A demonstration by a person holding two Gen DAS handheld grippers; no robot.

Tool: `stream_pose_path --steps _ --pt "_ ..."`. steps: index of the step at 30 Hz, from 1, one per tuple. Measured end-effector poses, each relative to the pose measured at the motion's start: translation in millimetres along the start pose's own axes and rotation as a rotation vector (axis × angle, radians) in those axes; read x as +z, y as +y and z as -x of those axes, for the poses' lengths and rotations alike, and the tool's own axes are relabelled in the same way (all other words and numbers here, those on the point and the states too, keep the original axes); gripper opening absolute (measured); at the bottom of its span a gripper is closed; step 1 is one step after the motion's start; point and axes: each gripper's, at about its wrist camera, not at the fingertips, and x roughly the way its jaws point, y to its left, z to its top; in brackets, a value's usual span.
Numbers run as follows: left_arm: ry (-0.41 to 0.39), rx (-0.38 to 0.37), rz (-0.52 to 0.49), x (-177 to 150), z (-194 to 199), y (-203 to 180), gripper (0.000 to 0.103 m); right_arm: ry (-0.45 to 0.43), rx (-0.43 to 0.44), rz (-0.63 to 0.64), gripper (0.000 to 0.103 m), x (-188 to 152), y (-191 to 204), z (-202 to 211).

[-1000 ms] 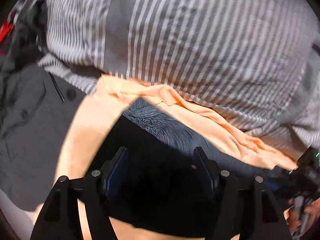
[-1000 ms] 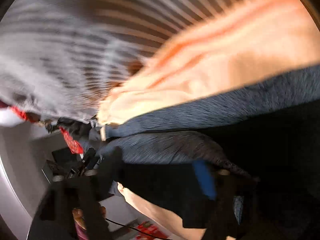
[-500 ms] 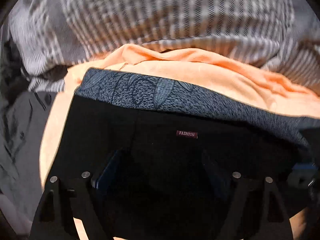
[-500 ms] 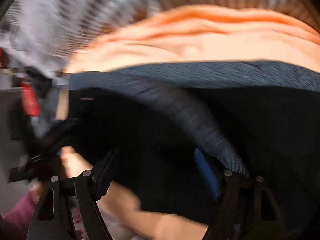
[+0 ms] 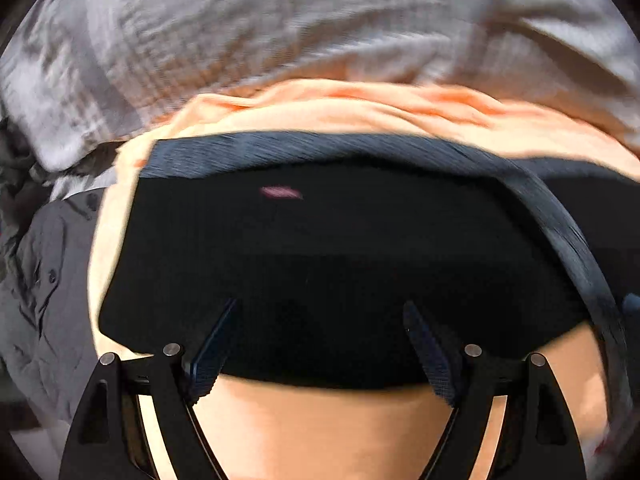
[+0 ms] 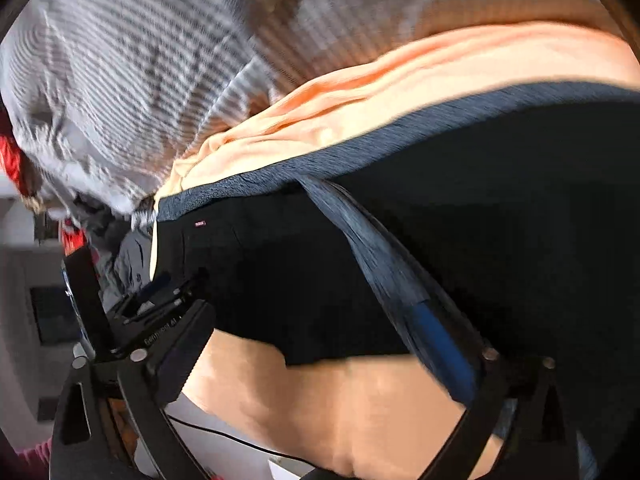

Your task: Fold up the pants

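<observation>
The black pants (image 5: 340, 264) lie flat on an orange cloth (image 5: 360, 432), directly under and ahead of the left claw (image 5: 320, 344), with the grey-blue knit waistband (image 5: 320, 148) running crosswise at the far edge and a small pink label (image 5: 280, 193) just below it. They look soft, light and limp, a thin stretch fabric that will sag and slide on the cloth under it, not hold a crease, so the thick waistband or a folded edge seems the surest place to pinch. From the left wrist view their near edge crosses between the left claw's fingers (image 5: 216, 344), which stand apart with nothing clamped. The long axis appears to run from waistband toward the claws, though the legs seem already doubled over, so the piece reads wider than long; this is a judgement, since blur hides the fold lines. In the right wrist view the right claw (image 6: 320, 320) hangs over the same pants (image 6: 500, 220), its jaws opening, with the waistband (image 6: 360, 148) and a loose strip of it (image 6: 384, 272) ahead and nothing pressed between them. Beyond the waistband lies more orange cloth (image 6: 360, 92), then a grey striped garment (image 5: 280, 32), with a dark grey garment (image 5: 44, 280) off the left claw's left side.
</observation>
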Motion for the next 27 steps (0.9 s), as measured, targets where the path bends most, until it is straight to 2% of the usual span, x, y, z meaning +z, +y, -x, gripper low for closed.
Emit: stream_pose_path --steps 3,9,13,16,20,23,27 --pt "0.028 -0.078 -0.054 -17 7 -27 0.083 -0.036 -0.028 -0.08 0.102 -41 -27 25" --pt "0.105 -0.277 -0.12 -40 20 -97 0.083 -0.132 -0.161 -0.272 0.102 -124 -95 74" --pt "0.129 -0.381 -0.148 -43 27 -148 0.083 -0.191 -0.23 -0.41 0.102 -168 -145 105" --pt "0.176 -0.446 -0.123 -37 20 -179 0.083 -0.209 -0.269 -0.472 0.102 -190 -181 123" --pt "0.204 -0.438 -0.11 -35 11 -215 0.083 -0.211 -0.279 -0.502 0.102 -205 -220 136" --pt "0.221 -0.42 -0.086 -35 1 -222 0.083 -0.175 -0.273 -0.484 0.102 -204 -240 132" --pt "0.256 -0.403 -0.037 -39 -8 -238 0.083 -0.168 -0.21 -0.482 0.101 -200 -255 124"
